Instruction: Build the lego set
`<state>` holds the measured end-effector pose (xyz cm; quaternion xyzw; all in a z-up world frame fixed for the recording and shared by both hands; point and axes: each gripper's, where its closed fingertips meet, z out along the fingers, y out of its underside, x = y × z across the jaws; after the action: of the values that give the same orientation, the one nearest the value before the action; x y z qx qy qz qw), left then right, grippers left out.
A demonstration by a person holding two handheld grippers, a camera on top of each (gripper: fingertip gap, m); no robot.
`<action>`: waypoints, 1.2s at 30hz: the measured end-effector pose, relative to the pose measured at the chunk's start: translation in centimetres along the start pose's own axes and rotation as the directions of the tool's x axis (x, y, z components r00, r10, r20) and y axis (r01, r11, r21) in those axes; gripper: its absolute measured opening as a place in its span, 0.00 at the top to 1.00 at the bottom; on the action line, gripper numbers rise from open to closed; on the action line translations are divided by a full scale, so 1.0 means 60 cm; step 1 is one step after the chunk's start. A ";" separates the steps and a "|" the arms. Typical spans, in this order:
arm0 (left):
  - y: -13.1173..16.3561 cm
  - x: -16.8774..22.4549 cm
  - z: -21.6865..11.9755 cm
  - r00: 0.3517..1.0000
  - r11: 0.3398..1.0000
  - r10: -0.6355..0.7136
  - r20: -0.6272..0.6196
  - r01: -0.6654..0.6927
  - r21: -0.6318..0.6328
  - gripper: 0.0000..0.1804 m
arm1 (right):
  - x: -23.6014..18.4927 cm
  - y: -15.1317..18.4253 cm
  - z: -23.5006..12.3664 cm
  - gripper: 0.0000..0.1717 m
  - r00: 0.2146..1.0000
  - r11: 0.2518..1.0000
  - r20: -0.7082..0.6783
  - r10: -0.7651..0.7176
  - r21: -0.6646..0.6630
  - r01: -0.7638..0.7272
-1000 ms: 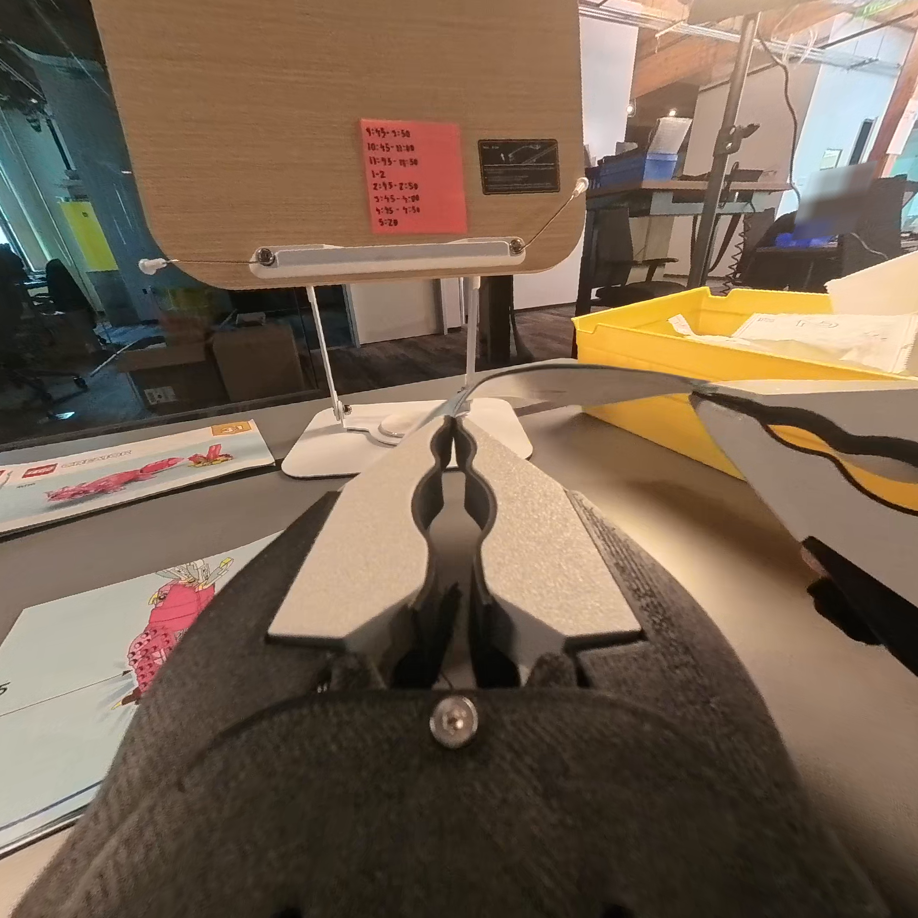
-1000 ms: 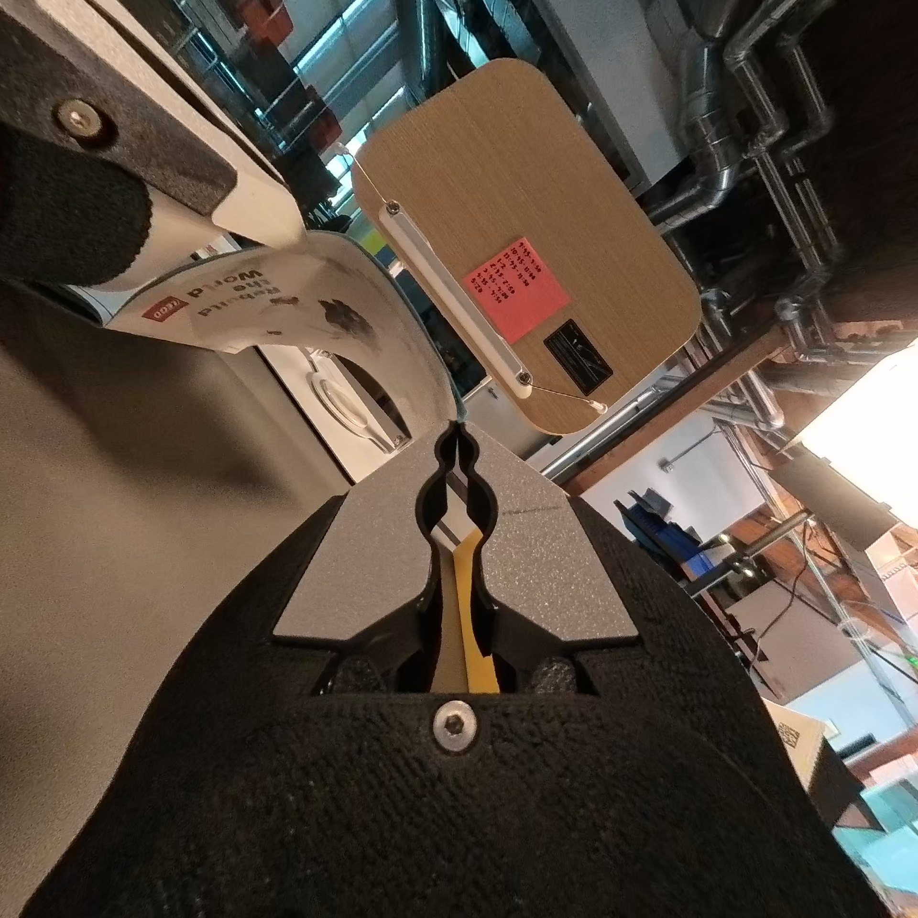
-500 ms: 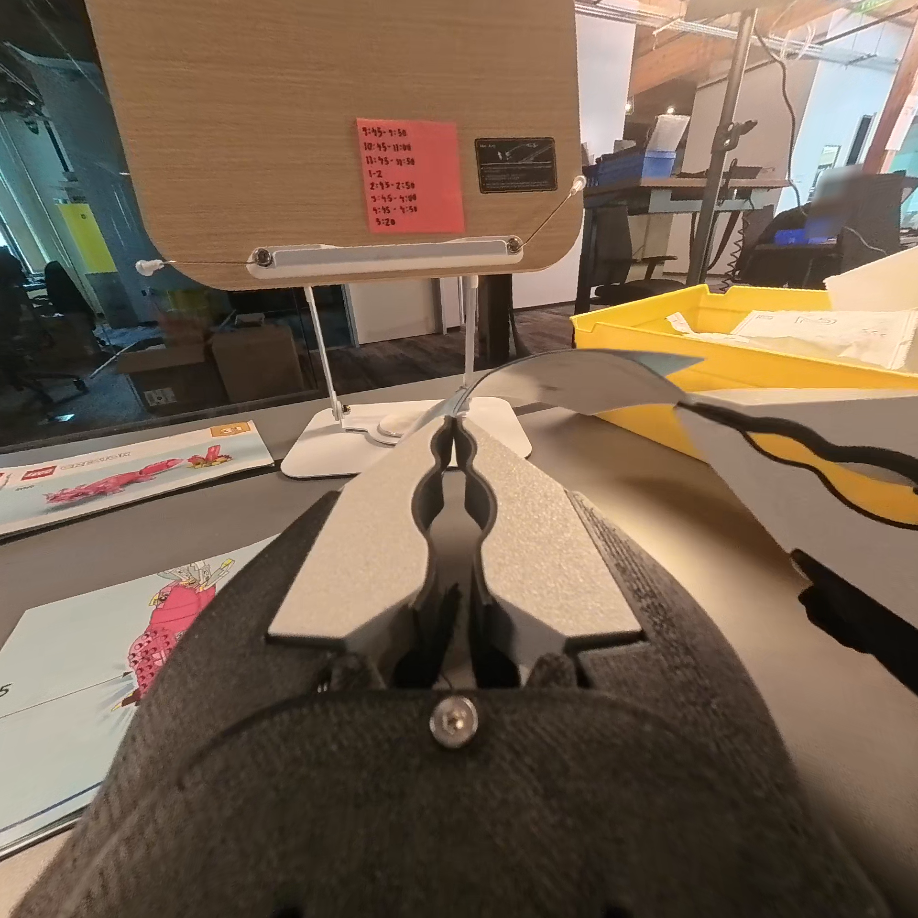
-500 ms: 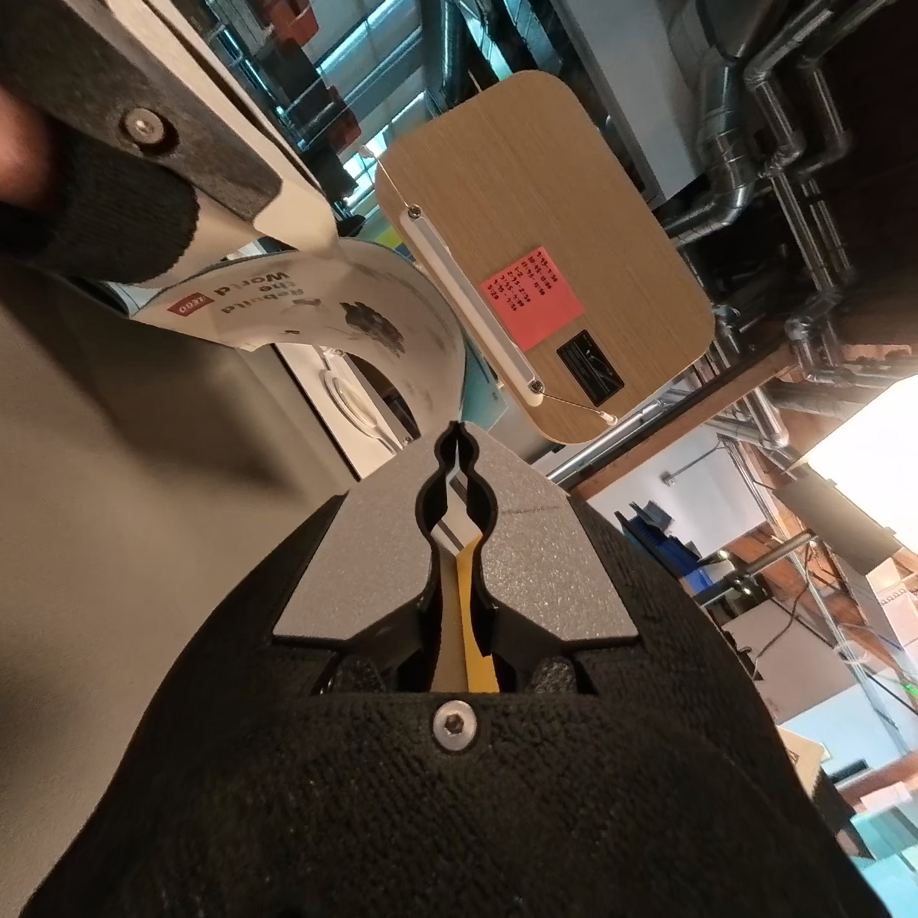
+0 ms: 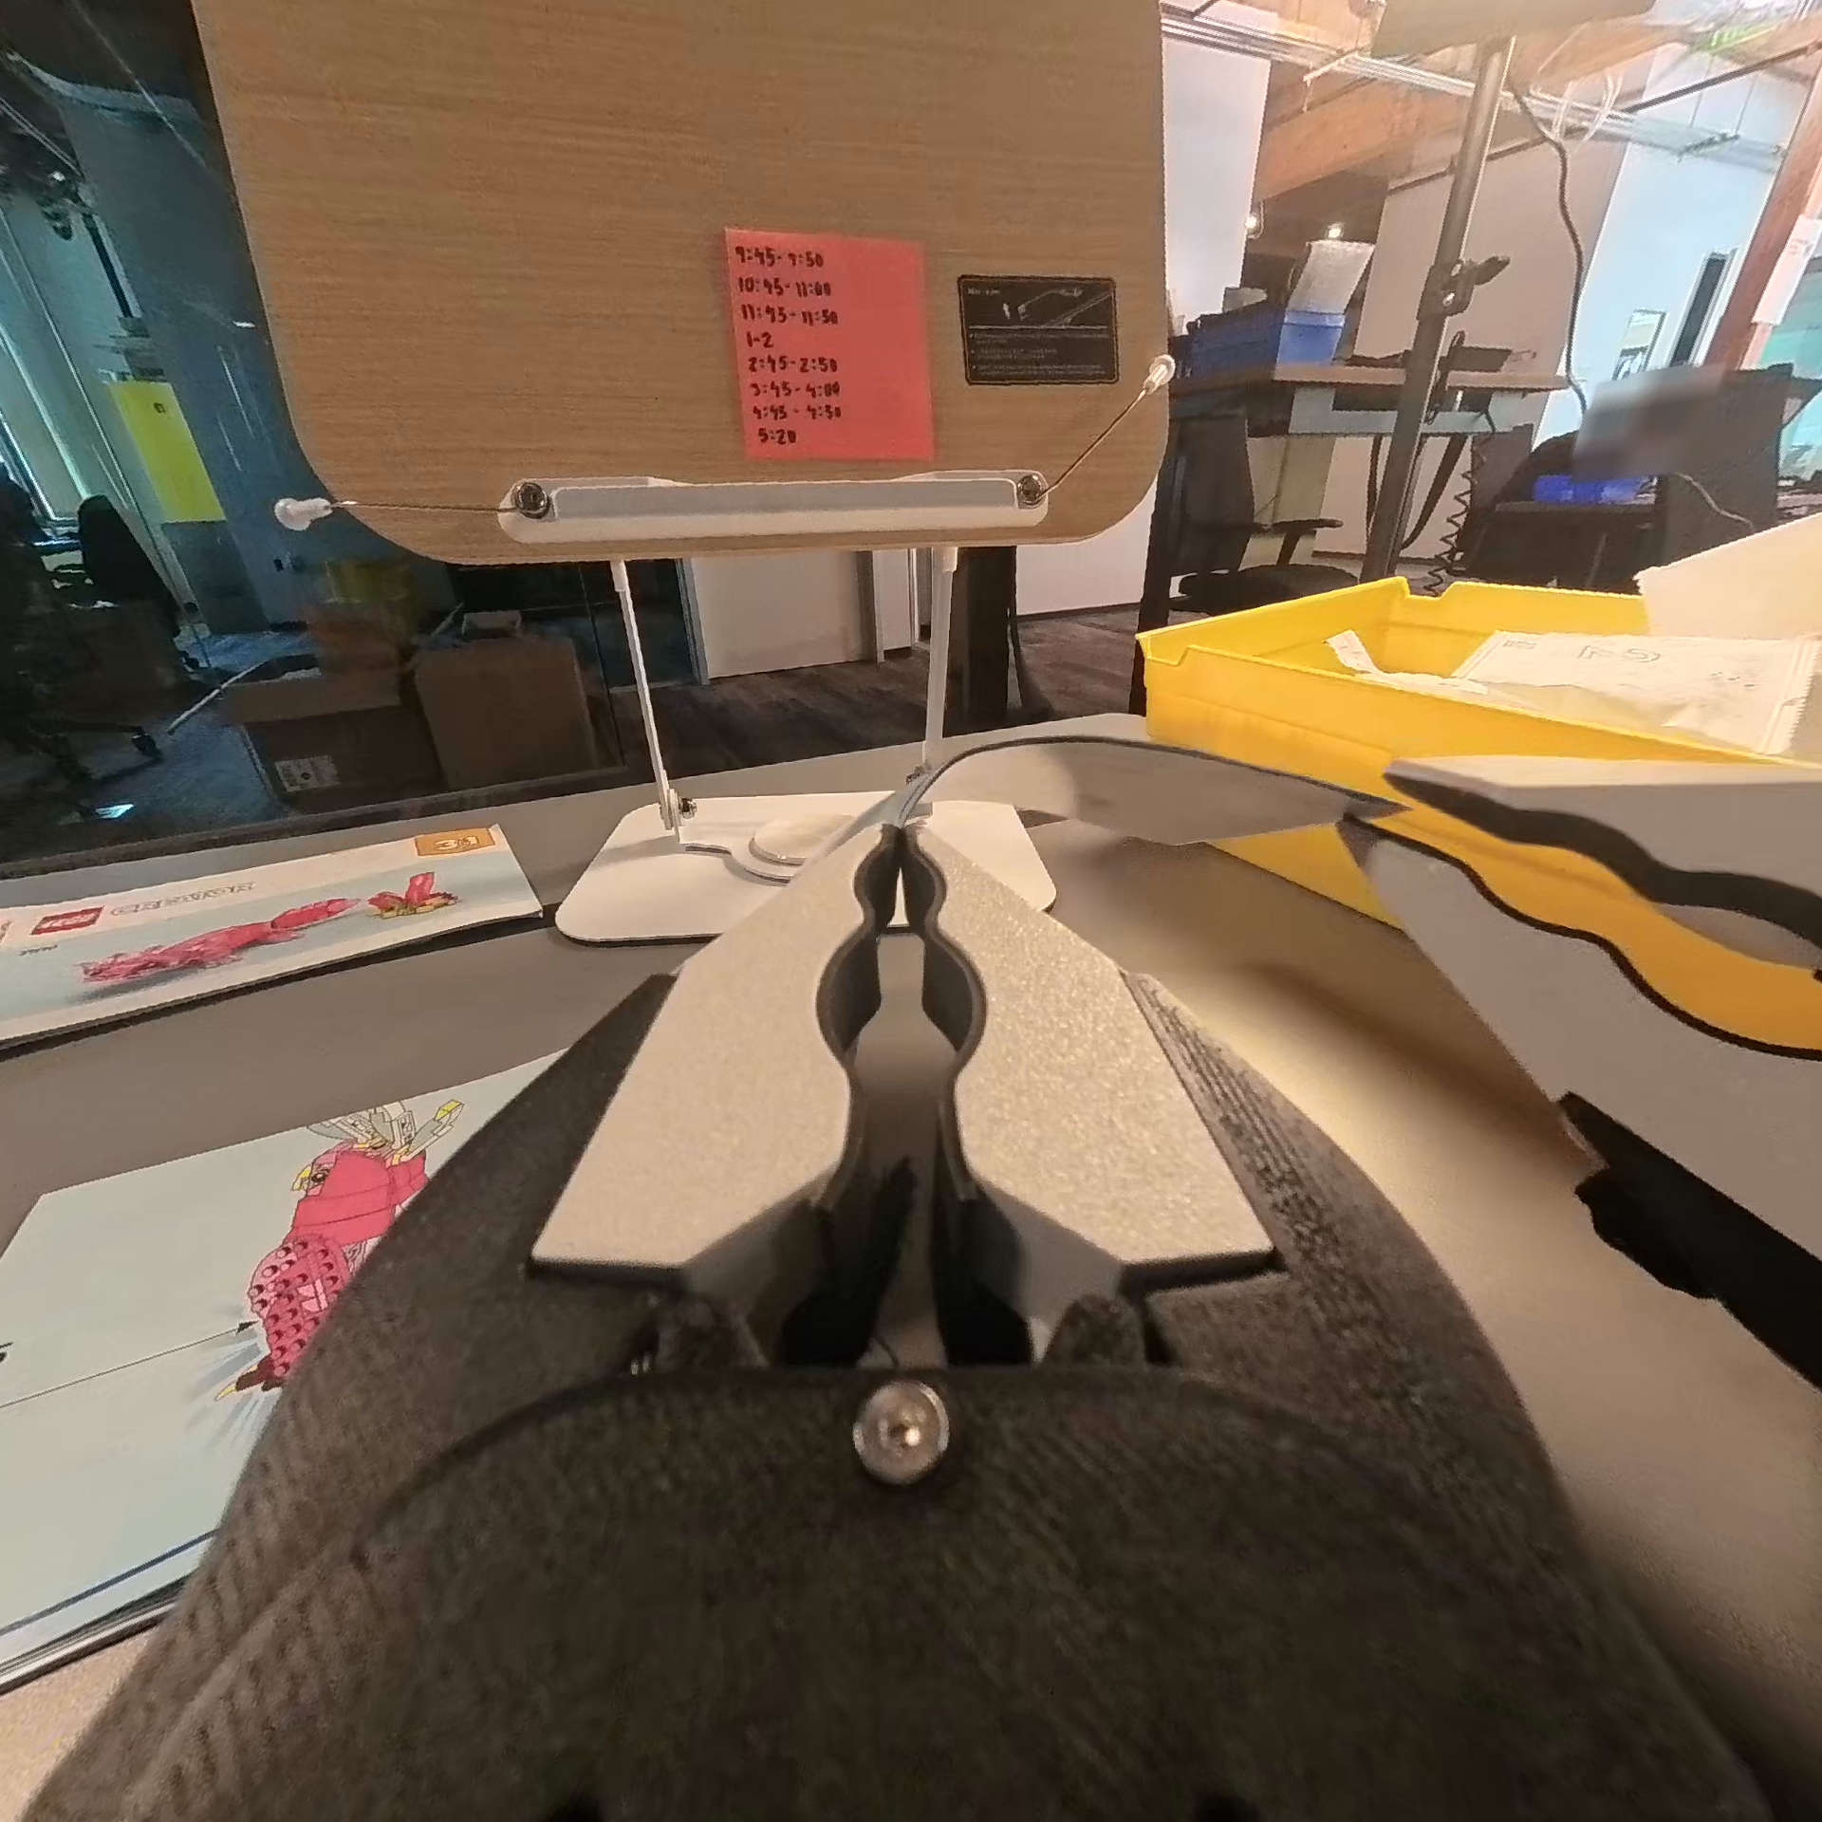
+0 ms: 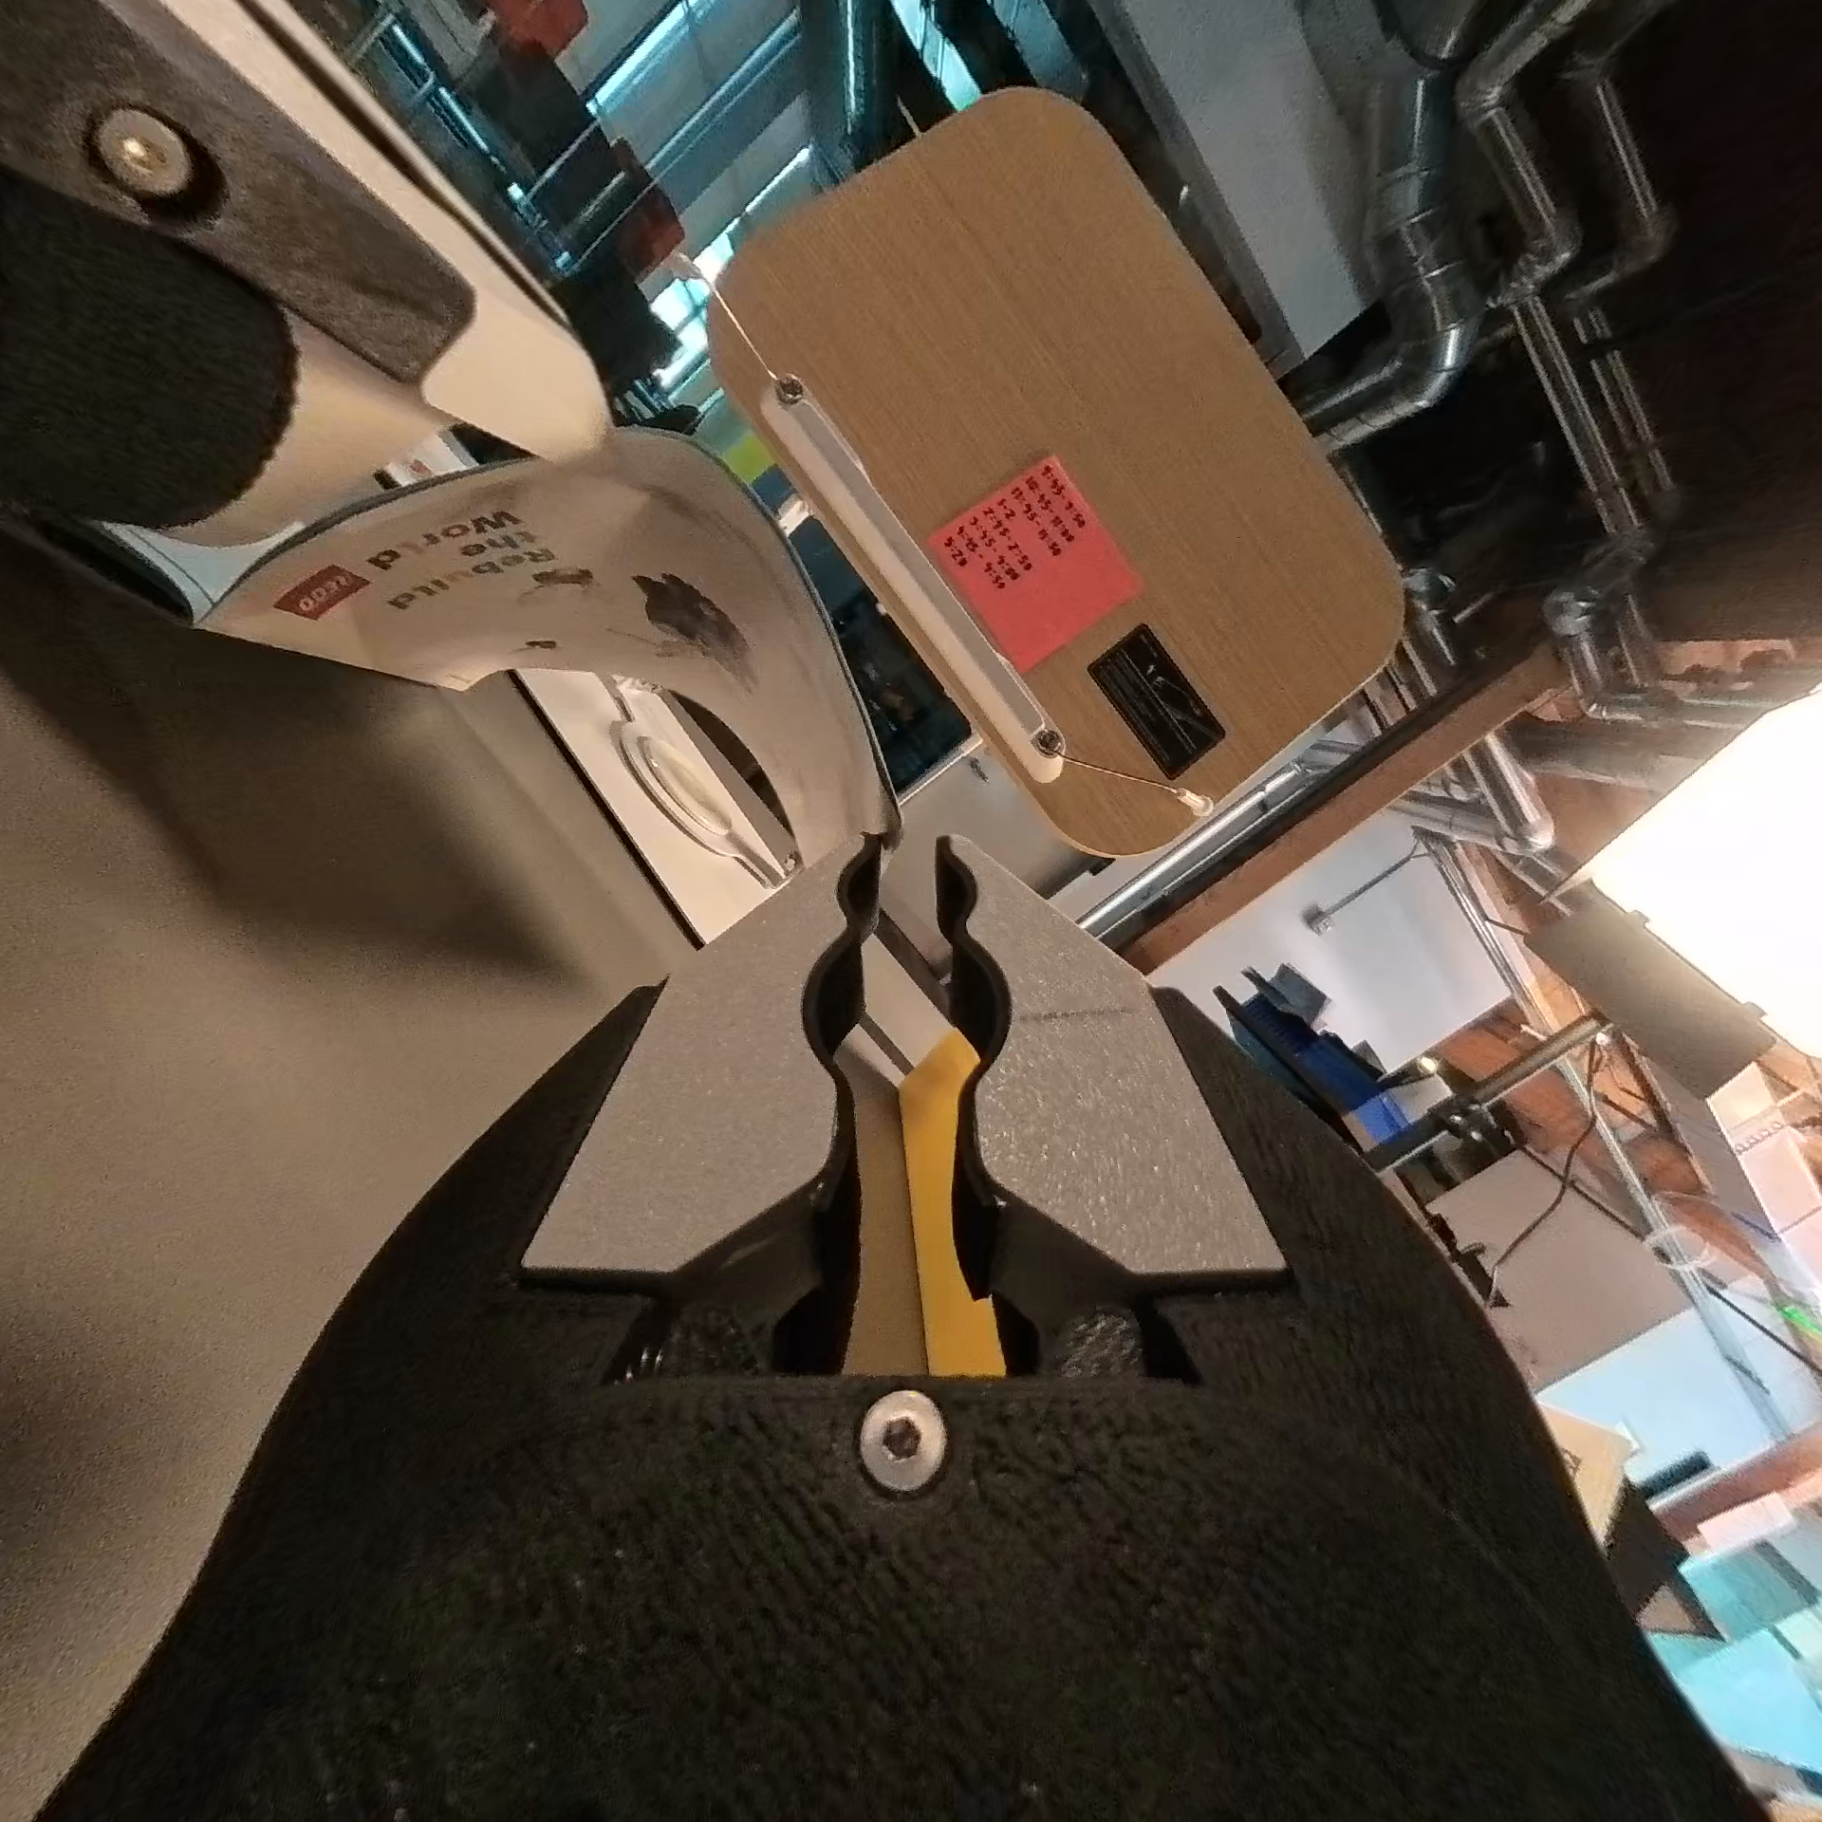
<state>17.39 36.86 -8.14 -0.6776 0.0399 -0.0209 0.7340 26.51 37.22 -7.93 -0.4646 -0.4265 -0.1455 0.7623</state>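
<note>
The left gripper (image 5: pixel 899 838) pinches a thin, floppy booklet (image 5: pixel 1114 794) at its edge, bowing it; the right gripper (image 6: pixel 907 863) stands parted, barely touching it.

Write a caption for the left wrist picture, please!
Left gripper pinches a curved booklet before a wooden stand, with the right gripper open at its far corner.

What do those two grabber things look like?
Both look alike. The left gripper and right gripper each have two flat, speckled grey fingers with wavy, dark-lined inner edges. The body behind is rounded, black and ridged, with one silver screw in the middle.
</note>
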 end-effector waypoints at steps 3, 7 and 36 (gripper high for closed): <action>0.000 0.001 0.000 1.000 1.000 0.004 -0.002 -0.004 0.000 1.00 | -0.005 -0.003 0.000 0.96 1.000 1.000 0.009 -0.019 0.007 0.018; 0.000 0.000 0.000 1.000 1.000 -0.001 -0.001 0.001 0.000 1.00 | -0.002 -0.003 -0.001 0.97 1.000 1.000 0.002 -0.022 0.005 0.022; 0.011 0.052 0.001 0.977 0.984 0.175 -0.118 -0.179 -0.021 1.00 | 0.043 -0.004 -0.009 1.00 0.990 1.000 -0.139 -0.031 -0.009 0.030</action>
<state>20.48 36.73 -8.86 -0.6803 0.1430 0.0057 0.7188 28.18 37.09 -5.86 -0.4491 -0.3787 -0.1907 0.7865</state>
